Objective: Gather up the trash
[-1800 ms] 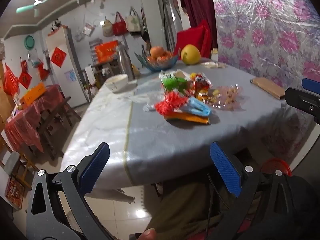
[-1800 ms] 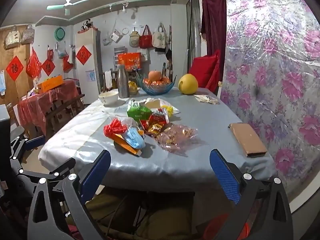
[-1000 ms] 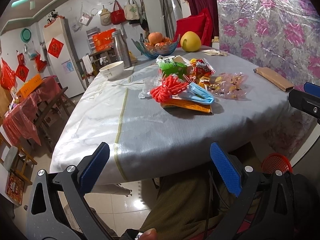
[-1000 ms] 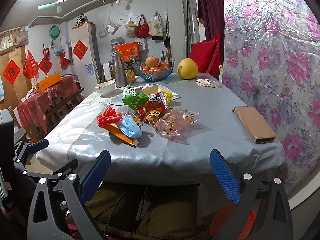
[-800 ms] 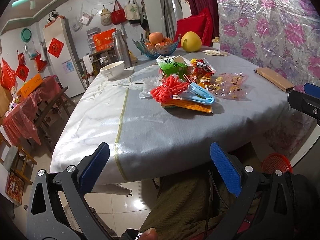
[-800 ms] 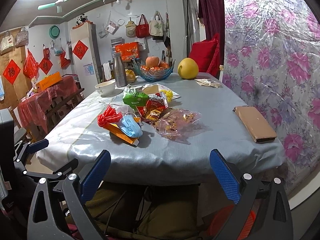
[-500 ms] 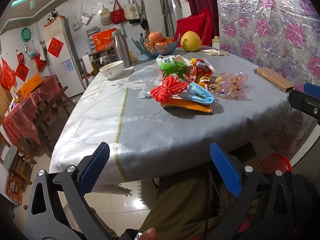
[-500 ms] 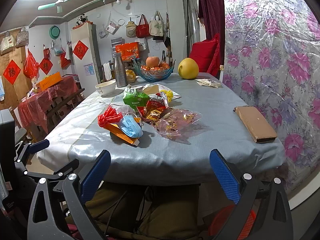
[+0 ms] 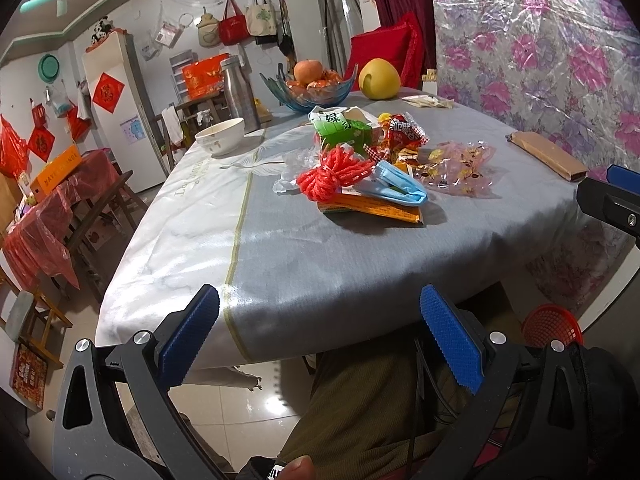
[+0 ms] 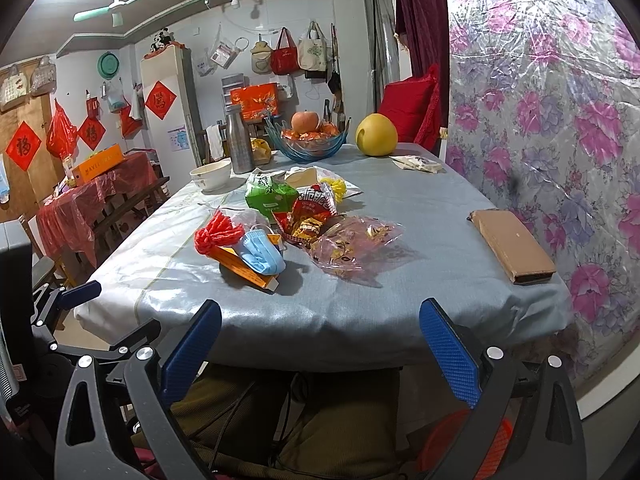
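Both pairs of jaws stand wide apart and hold nothing. The left gripper (image 9: 318, 336) and the right gripper (image 10: 320, 344) hang below the near edge of the bench (image 10: 360, 312), above the person's olive-clad lap, so neither touches any trash yet. Their fingers (image 10: 448, 352) carry blue pads with a fine ribbed grain on black plastic arms, a surface suited to thin, slippery wrappers.

The trash sits in one loose heap near the middle of the bench, well apart from both grippers. Nearest lies a flat orange carton (image 10: 248, 270) with a soft, pleated blue face mask (image 10: 260, 254) draped over it and a bundle of red cord (image 9: 334, 172) touching its far end. To the right sprawls a crinkled clear plastic bag (image 10: 356, 242) holding gold-wrapped pieces. Behind are a glossy red snack packet (image 10: 316, 204) and a green carton (image 9: 340, 128), crumpled open.

The bench wears a smooth grey cloth that overhangs its edge. A red mesh basket (image 9: 552, 326) stands on the floor at the right, probably the bin. A flat brown packet (image 10: 510, 246) lies alone near the right edge.
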### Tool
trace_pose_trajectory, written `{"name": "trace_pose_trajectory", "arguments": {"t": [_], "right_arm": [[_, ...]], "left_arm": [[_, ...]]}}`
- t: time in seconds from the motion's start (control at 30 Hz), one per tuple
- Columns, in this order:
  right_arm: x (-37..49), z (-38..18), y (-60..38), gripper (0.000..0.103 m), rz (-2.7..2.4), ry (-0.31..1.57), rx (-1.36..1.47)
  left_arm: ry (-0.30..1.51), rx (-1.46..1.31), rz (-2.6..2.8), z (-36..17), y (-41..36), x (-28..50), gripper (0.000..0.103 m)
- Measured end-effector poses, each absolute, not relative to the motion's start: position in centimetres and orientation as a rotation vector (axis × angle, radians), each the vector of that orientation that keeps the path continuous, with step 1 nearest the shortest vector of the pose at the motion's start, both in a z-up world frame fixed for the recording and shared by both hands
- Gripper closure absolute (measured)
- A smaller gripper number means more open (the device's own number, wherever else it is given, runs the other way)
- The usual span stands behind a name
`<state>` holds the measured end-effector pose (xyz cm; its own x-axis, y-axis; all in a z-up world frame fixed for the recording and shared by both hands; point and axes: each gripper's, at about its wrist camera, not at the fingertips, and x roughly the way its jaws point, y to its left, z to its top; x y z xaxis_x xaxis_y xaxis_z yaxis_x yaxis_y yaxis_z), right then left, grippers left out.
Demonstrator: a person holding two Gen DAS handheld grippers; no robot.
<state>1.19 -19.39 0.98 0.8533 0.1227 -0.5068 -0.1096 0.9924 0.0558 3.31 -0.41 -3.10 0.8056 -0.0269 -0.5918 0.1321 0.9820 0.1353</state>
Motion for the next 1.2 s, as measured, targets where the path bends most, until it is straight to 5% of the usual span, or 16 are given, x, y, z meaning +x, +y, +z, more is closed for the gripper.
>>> {"name": "trace_pose_trajectory", "arguments": {"t": [1.2], "right_arm": [[11.2, -4.4, -22.7, 0.006, 0.104, 0.691, 0.184]], "left_arm": [[0.761, 0.097, -0.232, -5.9, -1.6, 12.1, 0.006]]}}
